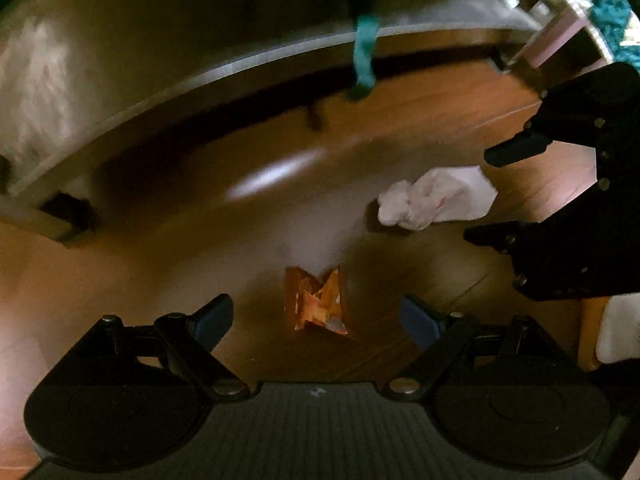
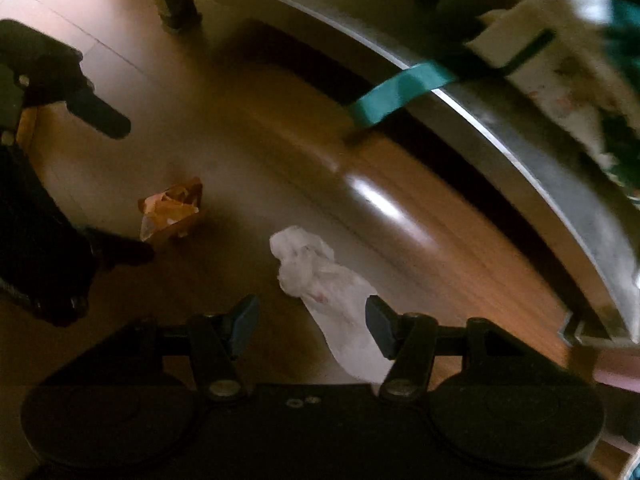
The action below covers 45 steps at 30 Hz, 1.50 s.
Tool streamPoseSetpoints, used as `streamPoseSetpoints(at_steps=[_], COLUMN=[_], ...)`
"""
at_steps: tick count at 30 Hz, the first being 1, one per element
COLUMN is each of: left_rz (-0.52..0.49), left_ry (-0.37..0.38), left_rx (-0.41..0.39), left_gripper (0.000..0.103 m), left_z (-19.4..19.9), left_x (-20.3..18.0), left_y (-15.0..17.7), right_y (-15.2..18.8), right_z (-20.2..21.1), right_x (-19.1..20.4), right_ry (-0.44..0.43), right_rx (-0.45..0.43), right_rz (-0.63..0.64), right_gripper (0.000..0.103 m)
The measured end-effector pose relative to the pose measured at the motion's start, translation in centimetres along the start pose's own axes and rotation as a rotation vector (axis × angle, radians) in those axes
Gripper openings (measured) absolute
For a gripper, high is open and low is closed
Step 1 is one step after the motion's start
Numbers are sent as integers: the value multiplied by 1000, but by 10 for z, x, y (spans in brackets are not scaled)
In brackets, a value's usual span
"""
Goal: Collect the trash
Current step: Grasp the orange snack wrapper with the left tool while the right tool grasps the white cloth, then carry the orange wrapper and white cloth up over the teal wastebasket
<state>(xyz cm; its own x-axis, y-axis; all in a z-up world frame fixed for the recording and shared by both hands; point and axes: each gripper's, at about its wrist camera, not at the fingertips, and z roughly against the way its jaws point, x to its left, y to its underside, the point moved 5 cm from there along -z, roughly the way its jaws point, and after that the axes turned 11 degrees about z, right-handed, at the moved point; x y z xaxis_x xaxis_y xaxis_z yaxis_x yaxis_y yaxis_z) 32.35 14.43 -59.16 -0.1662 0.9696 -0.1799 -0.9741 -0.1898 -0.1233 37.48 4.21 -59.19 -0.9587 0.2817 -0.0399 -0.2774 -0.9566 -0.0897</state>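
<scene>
Left wrist view: left gripper (image 1: 318, 318) points down at the wooden floor (image 1: 160, 280), jaws wide, nothing between the pads. One crumpled orange wrapper (image 1: 316, 304) lies on the floor directly in the gap between the two fingers, not yet touched; the gripper looks lined up to straddle it before closing. One crumpled white tissue (image 1: 436, 198) lies on the floor further out toward the bed frame (image 1: 180, 80), apart from the wrapper. The right gripper (image 1: 492, 196) comes in from the right edge, fingers spread either side of the tissue's end. A teal strap (image 1: 364, 52) hangs from the frame's edge.

Right wrist view: right gripper (image 2: 312, 328) also points down, jaws moderately open and empty. The white tissue (image 2: 320, 288) runs between its fingers, its tail close to the right pad, though contact cannot be told through the blur. The orange wrapper (image 2: 170, 208) sits off to the left, framed by the left gripper's (image 2: 132, 188) two dark fingers. Count: two pieces of trash, two grippers, one each, so a paired pickup looks intended.
</scene>
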Motion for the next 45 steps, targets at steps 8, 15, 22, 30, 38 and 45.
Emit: streamPoseSetpoints(at_steps=[8,15,22,30,38,45], left_rz=[49,101,135,148,121,108], left_ry=[5,6,14,18,29,73], left_rx=[42,70,54,42,12,-64], left_gripper=[86,55,33,32,32,32], left_z=[-39,-57,-55,-33,40,142], left_x=[2,3,3,4,-7,-35], left_y=[6,10,10,8,-3,-10], right_y=[-11,-16,-10,3,10,17], right_z=[-29,-39,-29,22,128,250], right_x=[3,7,10,6,-5,-7], right_ry=[-15,22,64,69,63,83], right_rx=[-4,0,12,-6,-79,-202], right_rz=[-13,-6,-3,-108,-238,-347], right_gripper=[55,44,14,13,13,13])
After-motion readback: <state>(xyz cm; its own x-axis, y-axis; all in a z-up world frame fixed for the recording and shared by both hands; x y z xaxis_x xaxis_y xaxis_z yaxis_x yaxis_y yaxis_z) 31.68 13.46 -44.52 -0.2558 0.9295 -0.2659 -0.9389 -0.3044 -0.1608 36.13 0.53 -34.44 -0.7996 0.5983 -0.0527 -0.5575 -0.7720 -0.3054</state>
